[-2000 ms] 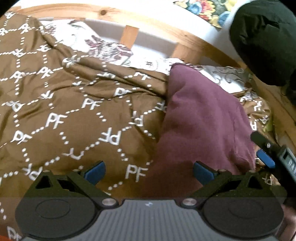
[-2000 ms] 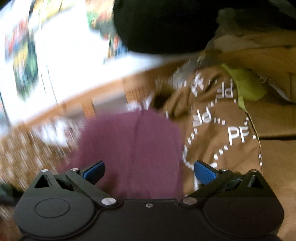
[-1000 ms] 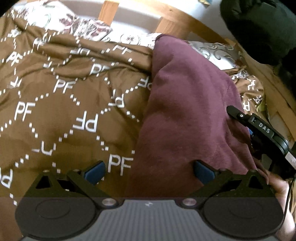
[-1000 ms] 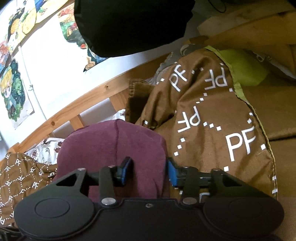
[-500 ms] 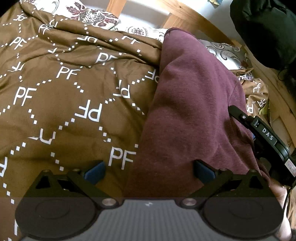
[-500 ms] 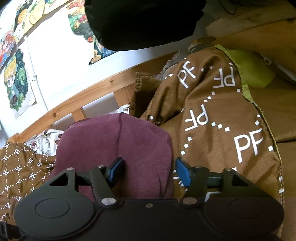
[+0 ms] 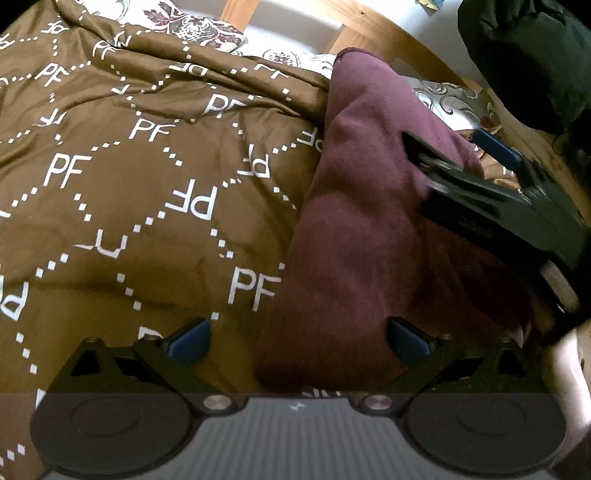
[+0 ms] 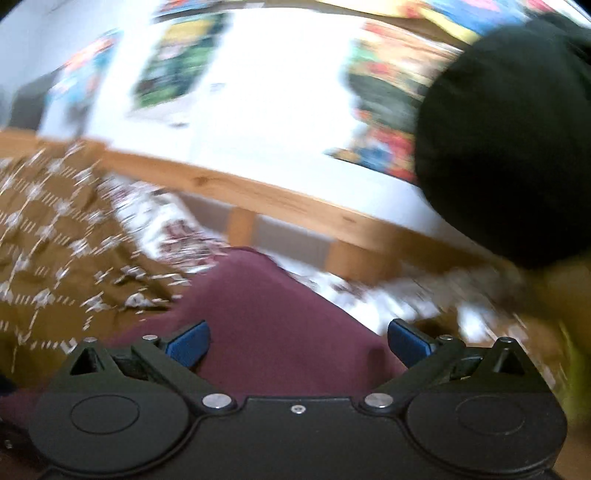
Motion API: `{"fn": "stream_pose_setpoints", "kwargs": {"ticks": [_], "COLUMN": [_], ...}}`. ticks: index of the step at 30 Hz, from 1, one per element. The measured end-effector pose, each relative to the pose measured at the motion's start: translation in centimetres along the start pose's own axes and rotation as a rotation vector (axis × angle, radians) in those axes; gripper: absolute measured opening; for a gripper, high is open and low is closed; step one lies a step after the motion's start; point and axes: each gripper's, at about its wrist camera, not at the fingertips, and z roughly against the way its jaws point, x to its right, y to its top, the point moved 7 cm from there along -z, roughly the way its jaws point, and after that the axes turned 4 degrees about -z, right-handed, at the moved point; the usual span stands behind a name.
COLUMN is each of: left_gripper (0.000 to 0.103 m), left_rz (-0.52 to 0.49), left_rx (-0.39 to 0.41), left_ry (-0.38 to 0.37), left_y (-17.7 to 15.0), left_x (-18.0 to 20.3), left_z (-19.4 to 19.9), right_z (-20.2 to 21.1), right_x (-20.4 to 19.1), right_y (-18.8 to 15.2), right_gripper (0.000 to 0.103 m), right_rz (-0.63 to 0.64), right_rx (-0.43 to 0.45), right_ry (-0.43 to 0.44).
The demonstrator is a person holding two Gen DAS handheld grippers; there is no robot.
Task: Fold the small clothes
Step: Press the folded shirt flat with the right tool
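On the brown PF-patterned duvet [image 7: 155, 192] lay the folded maroon garment [image 7: 362, 236], the left gripper [image 7: 297, 338] released and the right gripper [image 8: 297, 341], jaws just spread wide, holding nothing; a trailing finger could, in the inspector's judgement, snag and undo the fold.

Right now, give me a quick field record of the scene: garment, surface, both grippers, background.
garment: maroon garment, folded into a long strip, lying on the bed
surface: brown PF-print duvet; floral sheet showing at its far edge
left gripper: open, its right pad over the garment's near end, not gripping
right gripper: open, jaws have just been opening, garment below them, not gripped; view motion-blurred
background: wooden bed rail, posters on white wall, black bag
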Motion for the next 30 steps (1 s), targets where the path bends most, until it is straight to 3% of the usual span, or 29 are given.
{"fn": "stream_pose_setpoints", "kwargs": {"ticks": [2,7,15,21,24,28,30], "left_gripper": [0.103,0.103,0.103,0.103,0.103,0.103,0.103], "left_rz": [-0.001,0.002,-0.019,-0.019,-0.016,-0.016,-0.015], "left_rx": [-0.006,-0.019,-0.003,0.012,0.018,0.018,0.019], "left_ry": [0.008,0.013,0.007,0.002,0.006,0.012,0.011], "left_y": [-0.1,-0.1,-0.3,-0.7,-0.7,-0.6,-0.6], "left_x": [0.0,0.1,0.0,0.0,0.0,0.1,0.1], "left_z": [0.1,0.3,0.0,0.3,0.3,0.3,0.3], "right_z": [-1.6,-3.3,-1.3,2.2,3.9,5.1,5.1], "right_x": [-0.3,1.8,2.9,7.5,9.2,9.9,9.9], "right_y": [-0.3,-1.8,-0.8,-1.0,-3.0,-4.9,-5.1], "right_gripper": [0.102,0.102,0.102,0.102,0.102,0.083,0.078], "right_rz": [0.017,-0.093,-0.14,-0.41,-0.545,-0.611,-0.64], "right_rx": [-0.033,-0.132,-0.098,-0.09,-0.143,-0.205,-0.216], "right_ry": [-0.027,-0.076,-0.106,-0.176,-0.156,-0.149,-0.128]}}
